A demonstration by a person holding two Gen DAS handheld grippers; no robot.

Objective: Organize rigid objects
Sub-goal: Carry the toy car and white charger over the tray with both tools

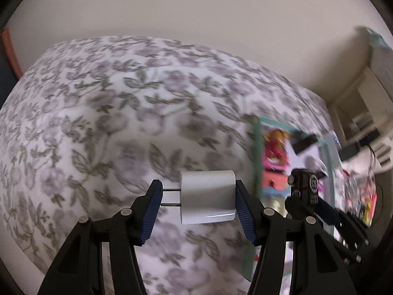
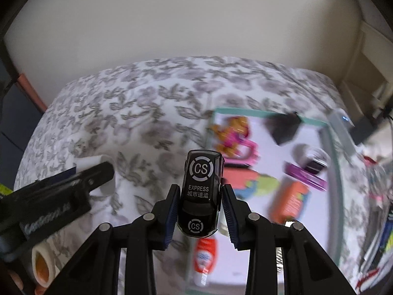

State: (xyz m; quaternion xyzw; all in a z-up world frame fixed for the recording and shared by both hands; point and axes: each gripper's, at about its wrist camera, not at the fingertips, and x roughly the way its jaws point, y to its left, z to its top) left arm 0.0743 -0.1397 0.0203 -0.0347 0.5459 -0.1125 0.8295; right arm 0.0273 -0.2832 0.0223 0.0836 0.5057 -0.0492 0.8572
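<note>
Holding a white charger (image 1: 207, 196) in the left gripper (image 1: 199, 198): boxy plug body with rounded edges, glossy, two thin metal prongs sticking out sideways toward the left pad. Jaws clamp it end to end, one pad on the prong tips, the other on the flat back face. It hangs above the floral bedspread (image 1: 110, 113), not touching it.

Right gripper (image 2: 200, 207) is clamped on a black toy car (image 2: 201, 191): glossy shell, white "CS" ring logo on roof and hood, "EXPRESS" plus Chinese characters printed below. Pads press its two sides, nose toward the camera. It sits in the air over the near edge of a teal-rimmed tray (image 2: 270, 113) lying on the bed.

Tray holds blurred clutter: pink toy (image 2: 235, 135), black box (image 2: 282, 125), orange box (image 2: 292, 199), red-white tube (image 2: 203, 255). Details unreadable from motion blur.
</note>
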